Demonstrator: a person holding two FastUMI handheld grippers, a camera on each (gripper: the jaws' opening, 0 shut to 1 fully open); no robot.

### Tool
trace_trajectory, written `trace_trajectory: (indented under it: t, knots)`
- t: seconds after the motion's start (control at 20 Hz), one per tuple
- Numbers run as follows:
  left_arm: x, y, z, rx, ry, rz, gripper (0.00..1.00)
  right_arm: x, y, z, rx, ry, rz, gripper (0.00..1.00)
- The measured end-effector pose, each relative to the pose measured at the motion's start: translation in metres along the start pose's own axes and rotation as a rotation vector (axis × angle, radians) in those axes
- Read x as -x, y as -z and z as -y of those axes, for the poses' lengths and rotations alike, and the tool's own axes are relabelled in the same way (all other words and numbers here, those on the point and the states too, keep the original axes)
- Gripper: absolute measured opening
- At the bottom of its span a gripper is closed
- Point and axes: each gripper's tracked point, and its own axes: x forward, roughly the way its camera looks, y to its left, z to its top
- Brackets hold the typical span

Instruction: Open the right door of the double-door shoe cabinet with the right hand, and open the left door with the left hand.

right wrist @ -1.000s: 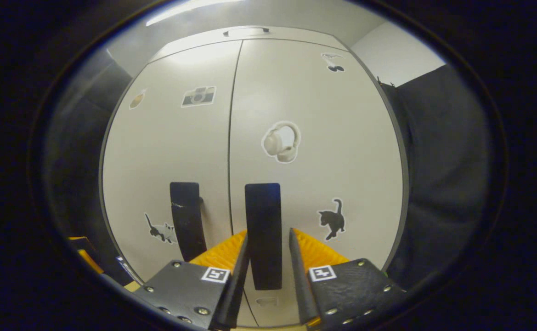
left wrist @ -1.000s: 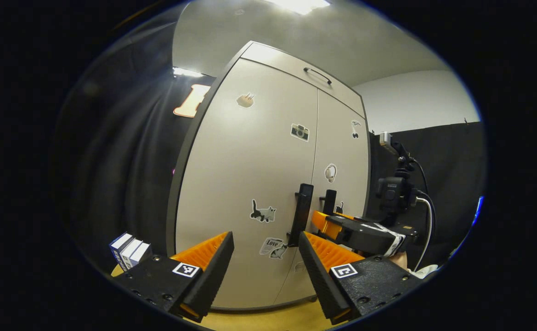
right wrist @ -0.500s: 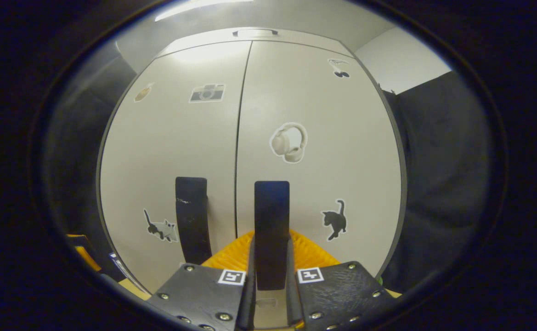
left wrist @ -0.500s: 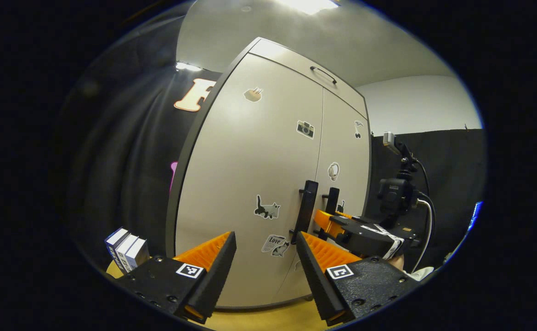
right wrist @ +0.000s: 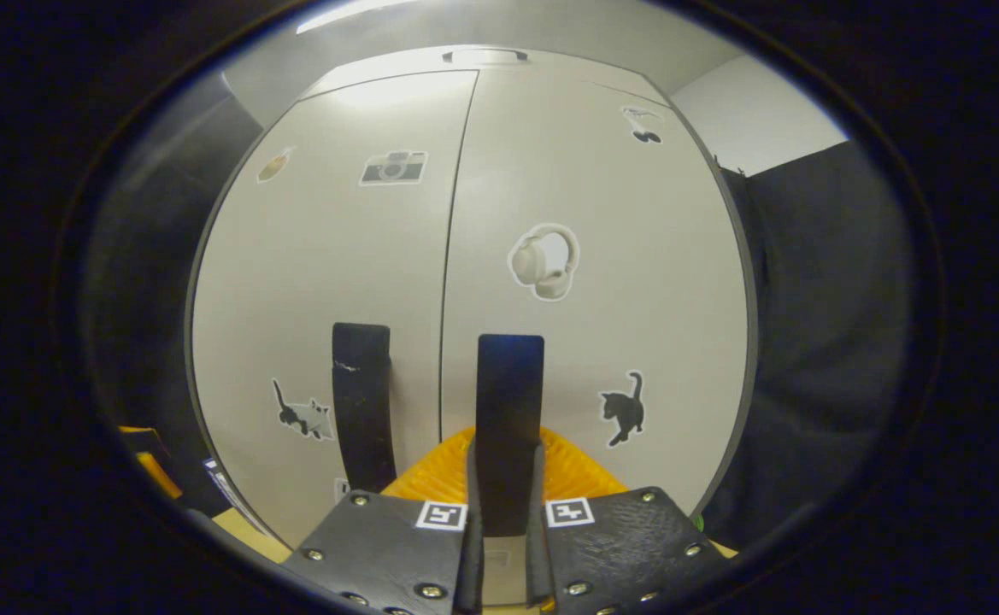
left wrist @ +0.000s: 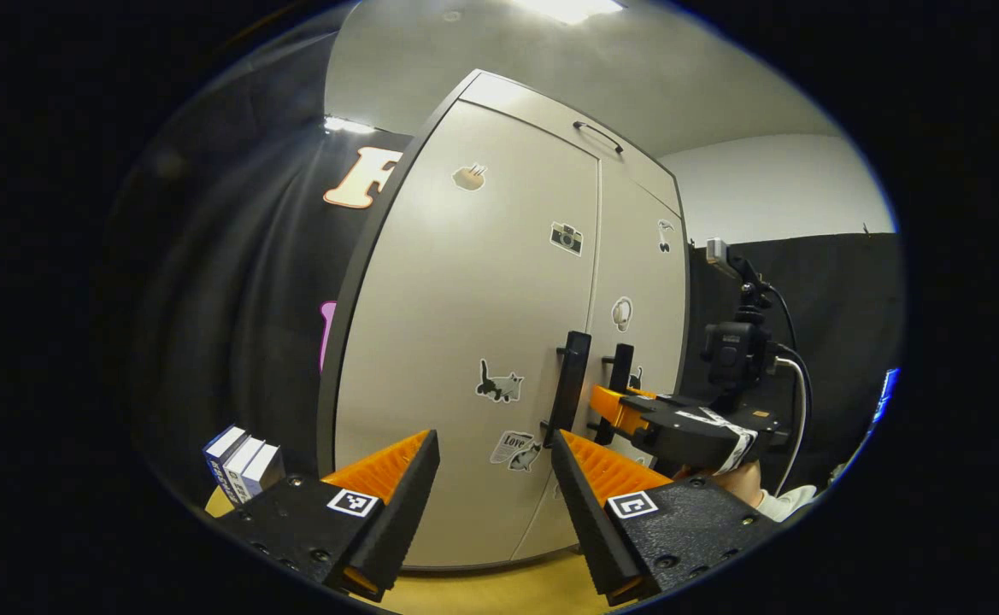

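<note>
A black-draped booth with a pale ceiling surrounds a tall beige double-door shoe cabinet (left wrist: 465,342), which stands on a yellowish floor and is dotted with cat, camera and headphone stickers. In the right gripper view the right hand-held gripper (right wrist: 503,487) is clenched around the lower part of the right door handle (right wrist: 509,401), a dark vertical bar, with a finger pressed on each side; the right door (right wrist: 602,256) looks flush with its neighbour, so the pull seems not yet begun. To do this step well, I would keep the clamp firm and draw the handle back along an arc around the hinge on the door's outer edge — a straight tug risks the fingers sliding off the bar. In the left gripper view the left hand-held gripper (left wrist: 490,487) hangs released, its fingers spread, a little short of the left door handle (left wrist: 569,384) on the left door (left wrist: 465,282). It should stay clear of the seam while the right door swings — then straddle its own handle squarely before closing.
</note>
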Motion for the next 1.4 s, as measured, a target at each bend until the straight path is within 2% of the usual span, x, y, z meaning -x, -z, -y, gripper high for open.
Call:
trace_trajectory:
  t: [0.25,0.55,0.8,1.05,1.25,1.4]
  knots:
    - [0.006,-0.006,0.019,-0.010,0.000,0.010,0.82,0.024,-0.001,0.008,0.001,-0.072,-0.023,0.19]
    - [0.013,-0.001,0.069,-0.018,0.016,-0.003,0.82,0.047,-0.004,0.018,0.007,-0.174,-0.031,0.19]
    - [0.016,-0.001,0.102,-0.015,-0.059,0.016,0.82,0.061,-0.008,0.024,0.001,-0.314,-0.035,0.19]
    - [0.018,0.004,0.144,-0.022,-0.133,0.037,0.82,0.091,-0.009,0.054,-0.016,-0.443,-0.038,0.19]
    - [0.024,0.011,0.171,-0.008,-0.192,0.045,0.82,0.109,-0.014,0.080,-0.023,-0.506,-0.041,0.19]
    - [0.024,0.020,0.189,0.023,-0.214,0.040,0.82,0.120,-0.017,0.107,-0.030,-0.521,-0.037,0.19]
